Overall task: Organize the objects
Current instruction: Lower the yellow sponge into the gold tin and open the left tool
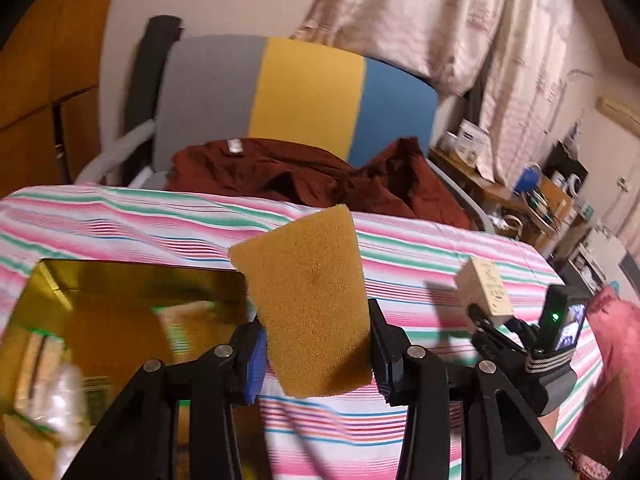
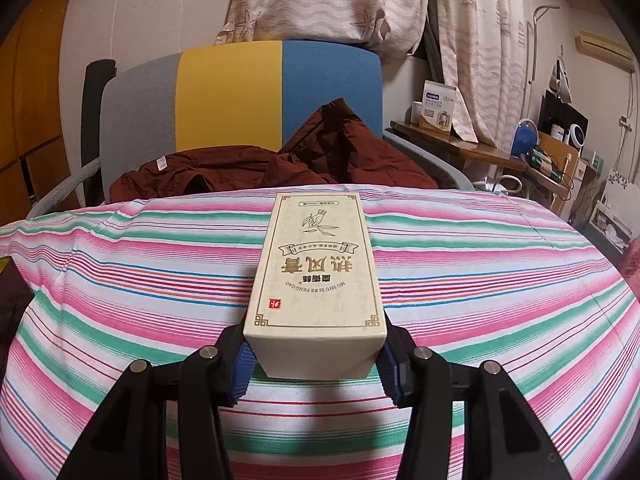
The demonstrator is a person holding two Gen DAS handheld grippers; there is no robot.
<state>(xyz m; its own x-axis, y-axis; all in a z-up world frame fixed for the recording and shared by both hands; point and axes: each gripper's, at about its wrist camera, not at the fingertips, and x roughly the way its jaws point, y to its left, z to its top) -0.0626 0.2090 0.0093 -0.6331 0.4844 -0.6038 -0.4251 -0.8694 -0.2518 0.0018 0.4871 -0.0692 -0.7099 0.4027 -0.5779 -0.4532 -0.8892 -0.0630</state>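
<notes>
An orange-brown sponge (image 1: 308, 300) stands tilted between the blue pads of my left gripper (image 1: 316, 354), which is shut on it above the striped tablecloth (image 1: 420, 268). Just left of it lies a shiny gold tray (image 1: 112, 312). In the right wrist view my right gripper (image 2: 316, 360) is shut on a cream carton with gold print (image 2: 316, 280), held over the striped tablecloth (image 2: 140, 280). The left wrist view also shows that carton (image 1: 486, 286) at the right, gripped by the right gripper (image 1: 490, 322).
Behind the table stands a chair with a grey, yellow and blue back (image 2: 240, 96) and a dark red garment (image 2: 280, 160) on its seat. Curtains (image 2: 320, 0) hang behind. A cluttered wooden side table (image 2: 480, 152) stands at the right. Something blurred and pale (image 1: 64, 400) lies in the tray's near corner.
</notes>
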